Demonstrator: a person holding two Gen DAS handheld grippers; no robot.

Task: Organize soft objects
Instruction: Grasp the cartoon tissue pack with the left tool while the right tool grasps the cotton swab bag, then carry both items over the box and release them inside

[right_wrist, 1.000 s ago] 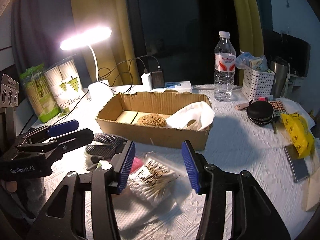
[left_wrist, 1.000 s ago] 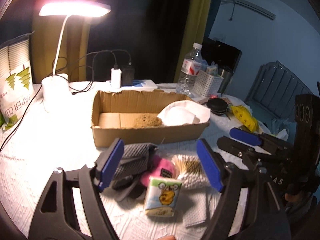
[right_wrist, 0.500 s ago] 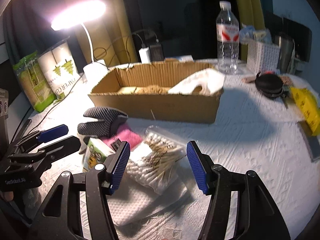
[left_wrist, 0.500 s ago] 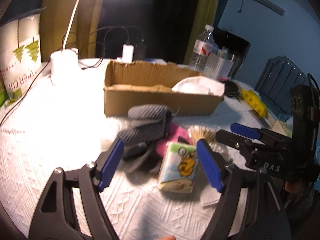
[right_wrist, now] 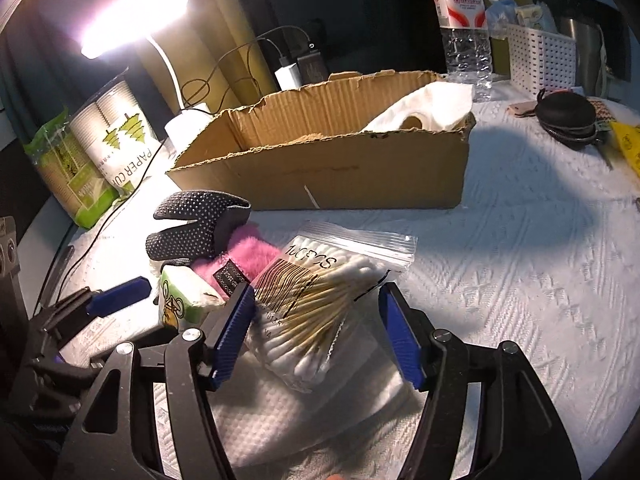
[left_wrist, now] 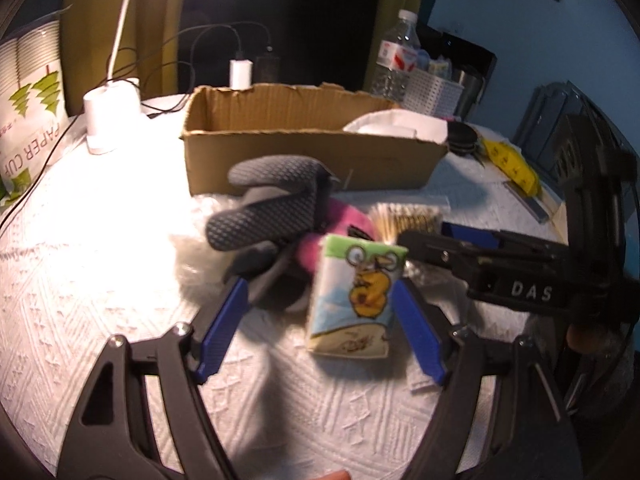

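A: Left to right, what's lying on the tabletop [left_wrist: 80, 288] w/ the white embossed cloth?

B: Grey dotted glove [left_wrist: 272, 204], long axis slanting up toward the cardboard box [left_wrist: 312, 160], draped partly over a pink fuzzy cloth [right_wrist: 244, 250]. Next, the tissue pack [left_wrist: 356, 296], green-topped w/ a yellow cartoon, long axis running away from the camera, top end toward the box. Then the cotton-swab bag [right_wrist: 320, 296], clear zip bag, sticks slanting toward the zip end at upper right, resting on a white paper towel [right_wrist: 280, 412].

A: Grippers?

B: Left gripper [left_wrist: 320, 328] is spread wide, tissue pack between the jaws near the right pad; contact unclear. Right gripper [right_wrist: 316, 330] is opening, swab bag between the jaws, pads apparently off it.

A: Room?

B: Lamp [right_wrist: 132, 20] lit at left, paper-cup sleeve [right_wrist: 120, 136], water bottle [right_wrist: 464, 28] and white basket [right_wrist: 540, 60] behind the box. Toilet roll [right_wrist: 424, 114] at the box's right end.
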